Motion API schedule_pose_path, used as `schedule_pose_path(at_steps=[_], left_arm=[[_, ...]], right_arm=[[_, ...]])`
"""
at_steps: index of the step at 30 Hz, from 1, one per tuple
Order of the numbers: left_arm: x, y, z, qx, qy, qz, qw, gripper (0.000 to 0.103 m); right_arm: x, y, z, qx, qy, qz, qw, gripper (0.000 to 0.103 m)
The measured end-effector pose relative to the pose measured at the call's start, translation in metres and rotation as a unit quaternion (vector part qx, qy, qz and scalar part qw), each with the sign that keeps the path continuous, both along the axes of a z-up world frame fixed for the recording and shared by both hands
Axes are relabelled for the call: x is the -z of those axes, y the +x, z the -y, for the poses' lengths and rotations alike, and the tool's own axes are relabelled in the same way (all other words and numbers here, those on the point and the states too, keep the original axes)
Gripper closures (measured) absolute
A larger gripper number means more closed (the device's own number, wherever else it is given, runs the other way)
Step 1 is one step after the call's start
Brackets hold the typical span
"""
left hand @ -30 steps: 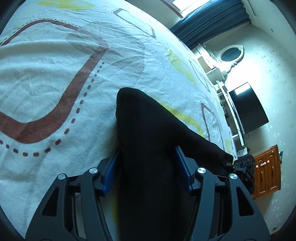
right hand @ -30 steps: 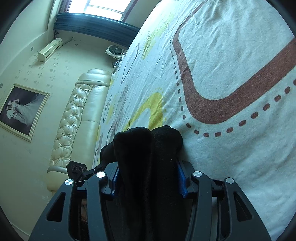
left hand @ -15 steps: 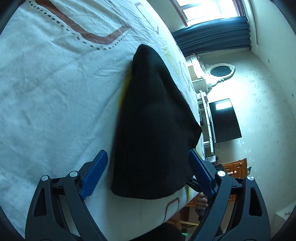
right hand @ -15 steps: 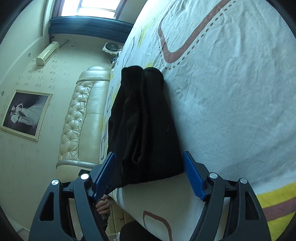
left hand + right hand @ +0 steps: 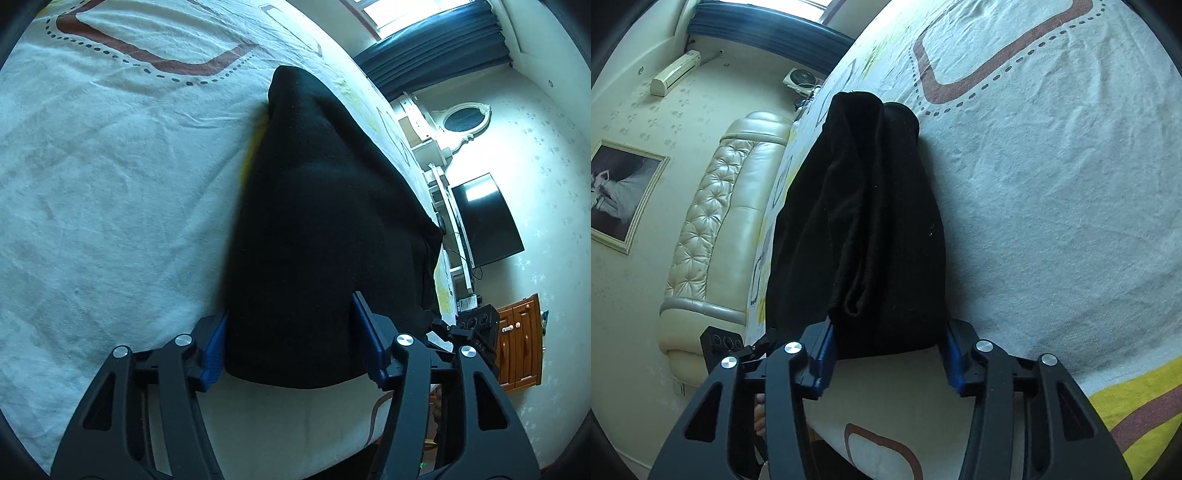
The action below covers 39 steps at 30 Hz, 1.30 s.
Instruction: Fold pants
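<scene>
Two hand-held grippers, left (image 5: pixel 290 347) and right (image 5: pixel 886 356), straddle folded pants (image 5: pixel 317 229).

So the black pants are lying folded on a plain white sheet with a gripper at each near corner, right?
Not plain: the left wrist view shows the bed sheet is white with brown and yellow patterns. The black pants do lie folded, with the left gripper and right gripper at the near corners.

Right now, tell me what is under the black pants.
The pants lie on the patterned bedsheet; a yellow patch of it peeks out at their left edge. Whatever else lies beneath is covered.
</scene>
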<state>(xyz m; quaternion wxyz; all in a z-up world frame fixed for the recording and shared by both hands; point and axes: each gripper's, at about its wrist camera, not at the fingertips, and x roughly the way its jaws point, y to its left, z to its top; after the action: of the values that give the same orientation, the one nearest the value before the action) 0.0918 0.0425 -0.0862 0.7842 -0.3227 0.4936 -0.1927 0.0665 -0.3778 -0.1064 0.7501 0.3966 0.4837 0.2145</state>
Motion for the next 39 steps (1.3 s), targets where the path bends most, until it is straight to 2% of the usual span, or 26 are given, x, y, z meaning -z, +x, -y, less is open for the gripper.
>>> schedule_pose_path(at_steps=[2,7,19,39], left_arm=[[-0.001,-0.002,-0.001,0.001,0.003,0.004,1.0000,0.052],[-0.004,0.000,-0.005,0.004,0.007,0.007,0.9999,0.057],[-0.004,-0.001,-0.003,0.003,0.024,0.003,0.9997,0.057],[-0.004,0.000,-0.006,0.002,0.024,-0.003,0.9997,0.057]], right_arm=[[-0.001,-0.002,0.002,0.004,0.008,0.001,1.000,0.060],[-0.002,-0.007,0.007,0.005,0.020,0.004,1.000,0.063],[-0.001,-0.014,0.016,-0.002,0.023,-0.001,1.000,0.064],[-0.002,-0.020,0.012,-0.003,0.020,-0.005,1.000,0.064]])
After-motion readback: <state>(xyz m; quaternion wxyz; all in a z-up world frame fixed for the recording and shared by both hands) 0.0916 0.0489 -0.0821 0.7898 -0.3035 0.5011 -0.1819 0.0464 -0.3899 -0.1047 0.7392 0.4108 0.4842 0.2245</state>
